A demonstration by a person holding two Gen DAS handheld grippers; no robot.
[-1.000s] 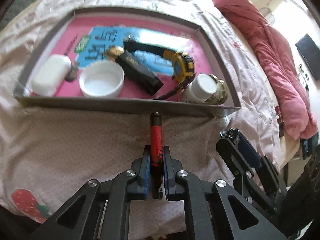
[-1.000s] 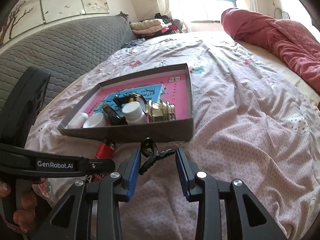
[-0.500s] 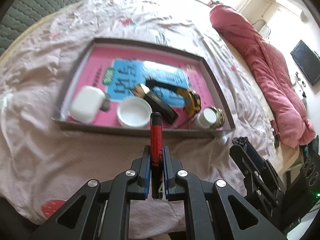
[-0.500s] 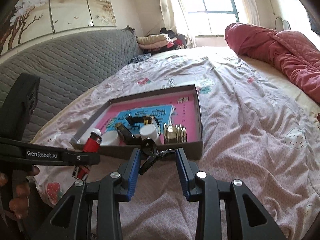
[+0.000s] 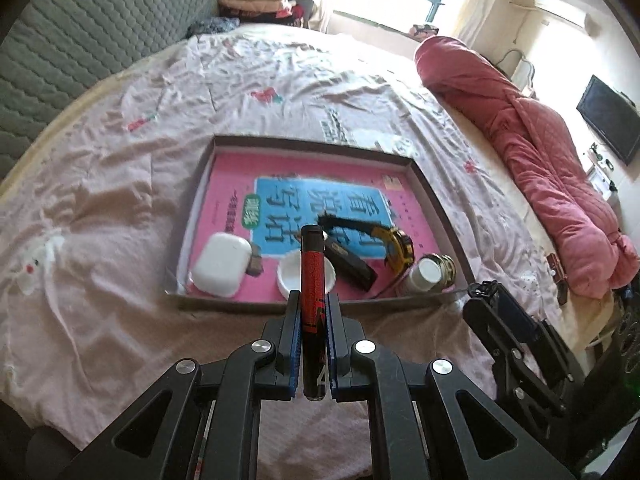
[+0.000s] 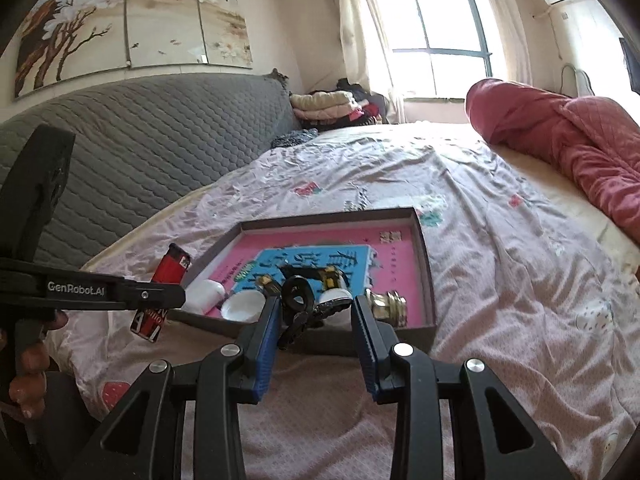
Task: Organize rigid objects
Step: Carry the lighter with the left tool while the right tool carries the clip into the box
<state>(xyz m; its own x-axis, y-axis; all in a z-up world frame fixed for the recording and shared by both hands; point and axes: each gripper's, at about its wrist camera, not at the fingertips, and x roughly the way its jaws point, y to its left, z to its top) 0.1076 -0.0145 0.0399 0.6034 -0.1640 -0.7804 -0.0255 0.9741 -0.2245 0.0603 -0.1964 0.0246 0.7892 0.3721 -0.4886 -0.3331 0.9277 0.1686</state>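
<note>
My left gripper [image 5: 313, 300] is shut on a red lighter [image 5: 312, 268], which sticks out forward above the near wall of a shallow cardboard tray [image 5: 240, 307] with a pink and blue lining. The right wrist view shows the same lighter [image 6: 168, 270] held in the air left of the tray [image 6: 427, 264]. My right gripper [image 6: 315, 306] is shut on a black clip [image 6: 298, 304], off the bed in front of the tray's near wall. In the tray lie a white case [image 5: 220, 264], a white lid [image 5: 288, 276], a black box [image 5: 350, 264], a yellow tape measure [image 5: 396, 246] and a white-capped bottle [image 5: 426, 274].
The tray rests on a bed with a wrinkled pink sheet [image 5: 120, 200]. A rolled red quilt [image 5: 540, 184] lies along the right side. A grey padded headboard [image 5: 80, 32] and a pile of folded clothes [image 5: 256, 0] stand behind. A person's hand [image 6: 28, 368] grips the left tool.
Both grippers have risen and tilted up, so the tray now looks smaller and farther below. The lighter and the black clip stayed in their grips.
</note>
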